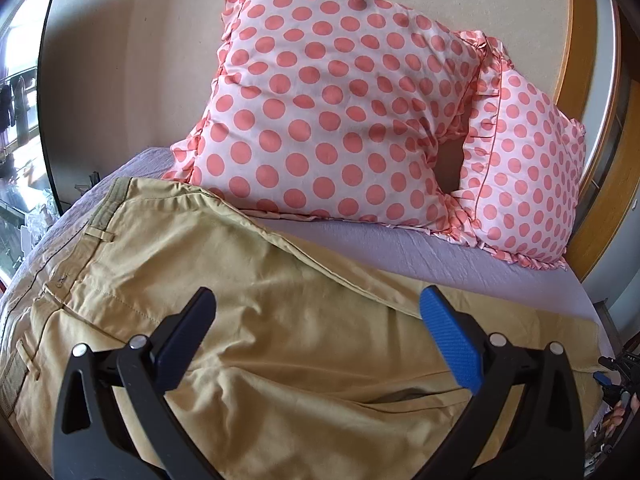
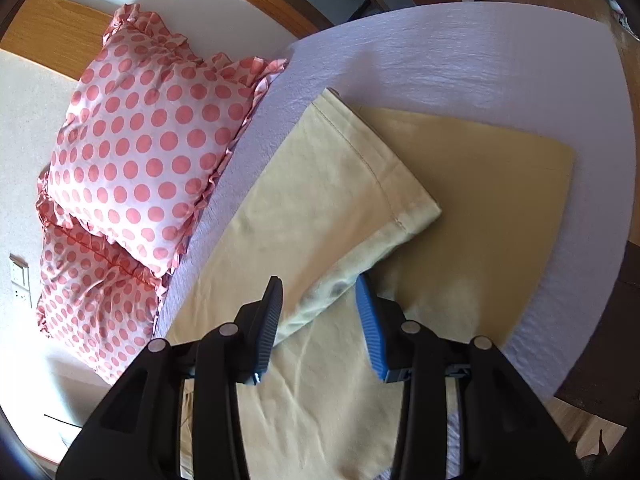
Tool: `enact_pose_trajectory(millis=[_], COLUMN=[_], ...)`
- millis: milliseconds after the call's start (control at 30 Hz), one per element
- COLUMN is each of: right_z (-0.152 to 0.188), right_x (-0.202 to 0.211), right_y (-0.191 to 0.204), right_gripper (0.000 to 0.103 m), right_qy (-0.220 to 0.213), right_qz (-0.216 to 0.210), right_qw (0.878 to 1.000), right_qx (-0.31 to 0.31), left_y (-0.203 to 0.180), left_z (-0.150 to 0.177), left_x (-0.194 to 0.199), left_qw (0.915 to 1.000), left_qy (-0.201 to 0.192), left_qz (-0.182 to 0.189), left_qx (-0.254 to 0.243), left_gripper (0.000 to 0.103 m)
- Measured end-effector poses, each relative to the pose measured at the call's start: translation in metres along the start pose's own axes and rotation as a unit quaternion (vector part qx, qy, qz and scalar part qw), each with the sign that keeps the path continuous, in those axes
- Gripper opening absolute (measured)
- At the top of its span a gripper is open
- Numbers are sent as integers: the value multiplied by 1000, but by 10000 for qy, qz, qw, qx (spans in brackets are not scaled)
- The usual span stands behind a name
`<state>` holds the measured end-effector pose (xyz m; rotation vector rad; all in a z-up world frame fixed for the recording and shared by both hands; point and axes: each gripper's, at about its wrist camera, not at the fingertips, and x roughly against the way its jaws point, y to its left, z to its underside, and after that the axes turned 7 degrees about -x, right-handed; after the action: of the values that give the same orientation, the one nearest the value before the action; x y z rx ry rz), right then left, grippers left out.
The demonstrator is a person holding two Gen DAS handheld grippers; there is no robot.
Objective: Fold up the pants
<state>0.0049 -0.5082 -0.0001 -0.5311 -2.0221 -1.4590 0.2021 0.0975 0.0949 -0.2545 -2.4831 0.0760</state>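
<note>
Tan pants [image 1: 248,320] lie spread on a lilac bed sheet [image 1: 420,248]. The waistband with belt loops [image 1: 100,236] is at the left in the left wrist view. My left gripper [image 1: 318,300] is open and empty, hovering over the seat area. In the right wrist view the leg ends [image 2: 360,184] lie one crossed over the other, hems toward the far side. My right gripper [image 2: 320,284] is open, its fingers on either side of the edge of the upper leg; I cannot tell if they touch it.
Two pink polka-dot pillows [image 1: 332,108] lean against the wall at the head of the bed, also in the right wrist view [image 2: 140,148]. The sheet's edge [image 2: 580,280] drops off to the right. A wooden door frame [image 1: 576,80] stands beside the pillows.
</note>
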Motion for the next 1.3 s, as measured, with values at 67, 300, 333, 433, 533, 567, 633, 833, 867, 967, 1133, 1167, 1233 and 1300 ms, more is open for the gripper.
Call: enact_pose_trajectory(millis=[67, 300, 333, 433, 533, 567, 633, 833, 867, 967, 1133, 1167, 1233, 1300], right_z=[-4, -14, -14, -15, -18, -18, -19, -24, -27, -36, -42, -41, -40, -38], right_x=[-10, 34, 39, 43, 39, 38, 36, 39, 40, 50, 61, 58, 51, 46], right_y=[1, 8, 12, 17, 16, 14, 10, 8, 9, 8, -1, -4, -15, -28], right_gripper=[2, 1, 1, 1, 1, 1, 1, 1, 1, 1, 2, 2, 2, 2], right_qy=[-60, -791, -859, -884, -842, -813, -769, -800, -844, -1049, -1241, -1187, -1030, -911], right_qz=[-118, -1710, -1756, -1872, -1887, -1906, -1932, -2021, -2033, -2069, -1796, -1625, -1347, -1159], right_qw=[9998, 9801, 9780, 9751, 9754, 9755, 9758, 9736, 9730, 9704, 9731, 9766, 9828, 9869], right_qx=[139, 623, 722, 793, 766, 736, 683, 695, 695, 673, 733, 754, 734, 648], left_y=[6, 44, 48, 54, 61, 64, 76, 103, 101, 89, 61, 57, 52, 54], left_z=[-5, -25, -28, -35, -46, -51, -58, -53, -51, -36, 49, 69, 110, 141], left_x=[-10, -58, -67, -94, -121, -130, -149, -127, -104, -9, 116, 126, 135, 132], left_qw=[9999, 9921, 9906, 9855, 9820, 9808, 9763, 9717, 9768, 9890, 9956, 9958, 9954, 9933], left_qy=[104, 755, 868, 1163, 1340, 1374, 1514, 1384, 1181, 384, -161, -107, 86, 326], left_qz=[32, 313, 266, 158, 17, -128, -393, -178, -115, 13, -266, -356, -480, -425], left_qx=[69, 948, 1023, 1223, 1333, 1376, 1494, 1907, 1784, 1432, 885, 832, 821, 1021], left_gripper=[101, 95, 95, 93, 91, 89, 79, 9, 9, 9, 12, 12, 13, 12])
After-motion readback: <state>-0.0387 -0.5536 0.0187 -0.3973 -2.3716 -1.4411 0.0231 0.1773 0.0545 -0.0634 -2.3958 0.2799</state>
